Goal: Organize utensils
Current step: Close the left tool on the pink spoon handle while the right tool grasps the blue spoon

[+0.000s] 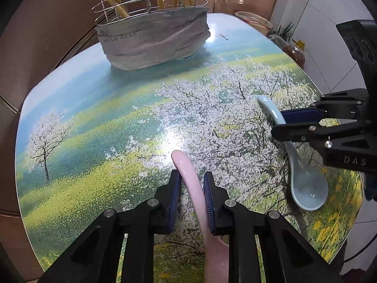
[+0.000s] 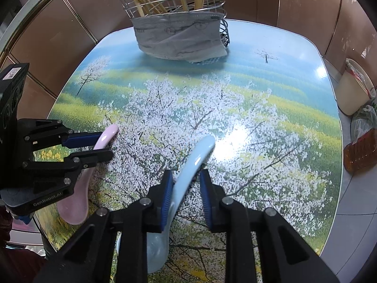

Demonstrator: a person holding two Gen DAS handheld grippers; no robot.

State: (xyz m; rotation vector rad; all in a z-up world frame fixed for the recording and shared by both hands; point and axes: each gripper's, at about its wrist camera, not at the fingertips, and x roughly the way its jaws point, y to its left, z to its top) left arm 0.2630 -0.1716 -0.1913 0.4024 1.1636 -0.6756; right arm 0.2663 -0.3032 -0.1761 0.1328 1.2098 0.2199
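The left gripper (image 1: 192,189) straddles a pink ceramic spoon (image 1: 188,176), jaws spread, not yet pinching. The right gripper (image 2: 186,188) likewise brackets a pale-blue ceramic spoon (image 2: 195,160). Both must close before lifting toward the wire utensil basket (image 2: 174,2) ahead. Only the right view shows the pink bowl.

A glossy pink ceramic soup spoon (image 1: 188,179) lies at the left-wrist frame's lower centre, handle pointing up-frame. A pale blue ceramic soup spoon (image 1: 304,184) lies at lower right, bowl upward, handle angled toward upper left.
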